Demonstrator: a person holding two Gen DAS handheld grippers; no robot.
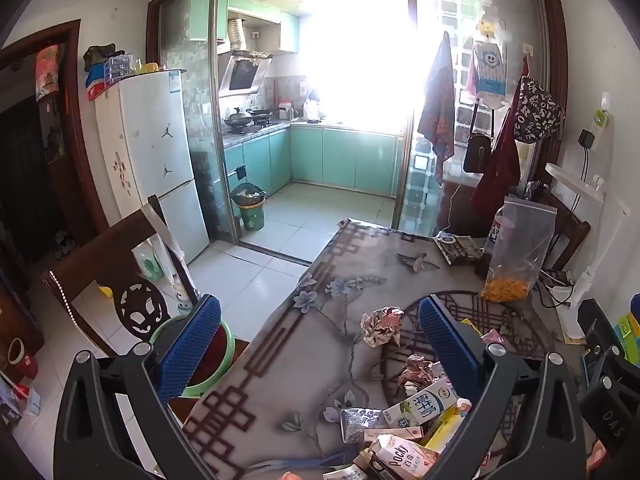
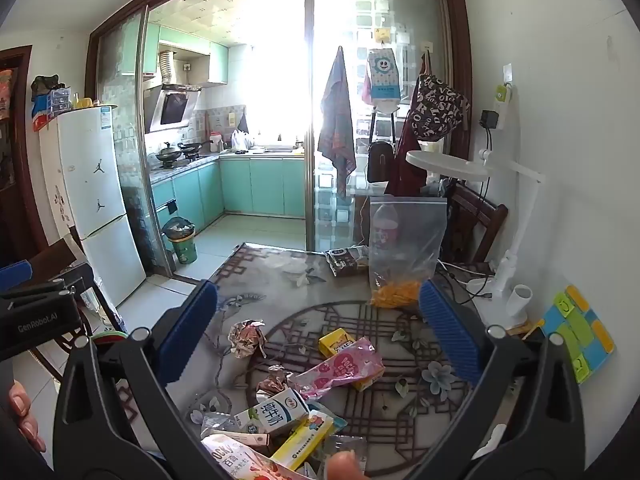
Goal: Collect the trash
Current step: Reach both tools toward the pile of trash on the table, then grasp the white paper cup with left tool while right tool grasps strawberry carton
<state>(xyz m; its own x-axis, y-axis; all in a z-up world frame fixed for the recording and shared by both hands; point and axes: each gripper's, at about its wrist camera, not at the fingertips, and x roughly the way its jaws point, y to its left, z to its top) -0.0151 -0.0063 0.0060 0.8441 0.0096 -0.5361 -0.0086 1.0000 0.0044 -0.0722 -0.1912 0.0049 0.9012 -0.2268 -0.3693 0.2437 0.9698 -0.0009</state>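
Trash lies on the patterned tablecloth (image 2: 360, 408): a crumpled paper ball (image 2: 246, 338) (image 1: 382, 326), a pink wrapper (image 2: 340, 368), a small yellow box (image 2: 336, 342), a milk carton (image 2: 276, 412) (image 1: 420, 404), a Pocky box (image 1: 400, 460) and a second paper wad (image 1: 416, 372). My left gripper (image 1: 320, 344) hovers open over the table's left edge, the paper ball in front of its right pad, nothing held. My right gripper (image 2: 320, 332) hangs open above the pile, not touching any of it. The left gripper (image 2: 40, 316) also shows at the right wrist view's left edge.
A green-rimmed basin (image 1: 224, 344) sits beside the table's left edge, near a dark wooden chair (image 1: 100, 264). A zip bag of orange snacks (image 2: 404, 248), a dark snack packet (image 2: 344, 258) and a white desk lamp (image 2: 508, 264) stand at the back right. A green bin (image 2: 182, 240) stands in the kitchen.
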